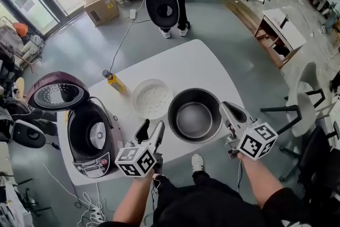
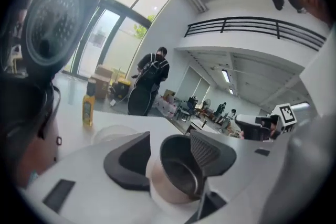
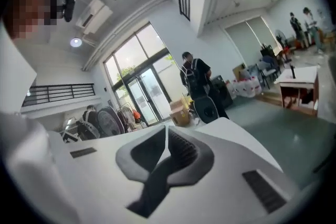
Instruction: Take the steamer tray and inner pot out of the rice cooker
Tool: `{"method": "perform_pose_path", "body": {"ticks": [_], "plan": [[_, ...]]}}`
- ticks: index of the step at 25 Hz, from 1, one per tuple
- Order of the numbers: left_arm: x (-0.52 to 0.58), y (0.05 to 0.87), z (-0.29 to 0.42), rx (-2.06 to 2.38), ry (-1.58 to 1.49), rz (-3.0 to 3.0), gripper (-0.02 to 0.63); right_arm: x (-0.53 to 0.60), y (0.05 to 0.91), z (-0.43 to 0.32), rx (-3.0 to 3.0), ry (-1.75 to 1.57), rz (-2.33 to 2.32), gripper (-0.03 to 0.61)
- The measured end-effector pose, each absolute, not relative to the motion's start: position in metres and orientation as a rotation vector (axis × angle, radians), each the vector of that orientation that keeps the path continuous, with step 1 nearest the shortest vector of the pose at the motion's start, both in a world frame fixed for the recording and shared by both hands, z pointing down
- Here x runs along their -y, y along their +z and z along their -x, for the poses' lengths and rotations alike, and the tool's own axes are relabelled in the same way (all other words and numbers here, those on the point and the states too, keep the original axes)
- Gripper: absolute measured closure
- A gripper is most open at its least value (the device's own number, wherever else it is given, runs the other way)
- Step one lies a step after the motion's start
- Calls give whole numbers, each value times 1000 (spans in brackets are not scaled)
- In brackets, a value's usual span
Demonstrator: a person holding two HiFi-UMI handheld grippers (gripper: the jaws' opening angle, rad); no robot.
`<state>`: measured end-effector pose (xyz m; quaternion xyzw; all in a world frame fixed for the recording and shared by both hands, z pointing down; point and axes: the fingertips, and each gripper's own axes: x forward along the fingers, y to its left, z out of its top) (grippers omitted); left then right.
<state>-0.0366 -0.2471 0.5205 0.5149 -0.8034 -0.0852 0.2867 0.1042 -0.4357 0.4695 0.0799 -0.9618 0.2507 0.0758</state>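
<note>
The left gripper (image 1: 151, 129) is held off the white surface (image 1: 186, 64), its fingers (image 2: 128, 161) apart with nothing gripped between them. The right gripper (image 1: 227, 109) is also held clear of the surface, its fingers (image 3: 181, 147) closed together on nothing.

The inner pot (image 1: 194, 117) stands upright on the surface, just ahead and to the right of the left fingers, and just left of the right fingers. In the left gripper view it shows through the gap between the fingers.

The steamer tray (image 1: 152, 98) lies on the surface ahead of the left fingers, just beside the pot. The rice cooker (image 1: 93, 138) stands to the left of the left fingers, its lid (image 1: 57, 94) up and the heating plate showing inside. A yellow bottle (image 1: 115, 83) stands beyond the cooker.
</note>
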Motion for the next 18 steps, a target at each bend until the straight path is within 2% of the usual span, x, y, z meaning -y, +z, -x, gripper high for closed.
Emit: {"method": "perform_pose_path", "body": {"ticks": [4, 9, 12, 18], "plan": [[228, 461, 50, 2361, -138, -1436, 399, 400, 414, -73, 3031, 577, -101, 580], [182, 403, 69, 2626, -22, -1374, 554, 350, 377, -35, 3100, 461, 78, 581], [155, 384, 75, 2719, 37, -1318, 611, 323, 356, -21, 3164, 280, 107, 580], [96, 345, 85, 2908, 241, -1187, 614, 262, 328, 12, 3238, 30, 198, 580]]}}
